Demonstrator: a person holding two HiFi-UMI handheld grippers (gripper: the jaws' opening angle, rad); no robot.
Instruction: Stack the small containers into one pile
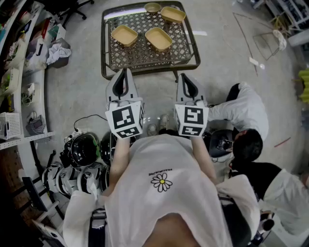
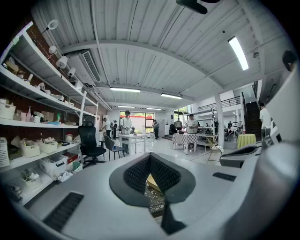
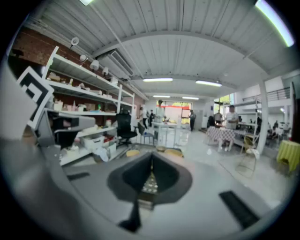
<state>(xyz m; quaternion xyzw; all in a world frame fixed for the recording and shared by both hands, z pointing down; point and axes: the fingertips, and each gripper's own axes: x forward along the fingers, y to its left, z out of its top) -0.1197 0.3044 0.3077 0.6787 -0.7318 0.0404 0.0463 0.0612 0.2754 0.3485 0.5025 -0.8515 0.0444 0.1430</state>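
Observation:
Several tan containers lie spread apart on a low lattice-top table (image 1: 145,60): one at the left (image 1: 124,34), one in the middle (image 1: 158,38), one at the far right (image 1: 173,14), and a small round one (image 1: 152,7) at the far edge. My left gripper (image 1: 126,72) and right gripper (image 1: 184,77) hover side by side just short of the table's near edge, both shut and holding nothing. In the left gripper view the shut gripper (image 2: 150,158) hides most of the table. Past the right gripper (image 3: 151,159), the right gripper view shows two containers (image 3: 133,153) (image 3: 173,152).
A person in white (image 1: 244,113) crouches on the floor to the right of me. Black helmets and gear (image 1: 82,149) with cables lie at my left. Shelving (image 1: 14,96) runs along the left wall. Grey floor surrounds the table.

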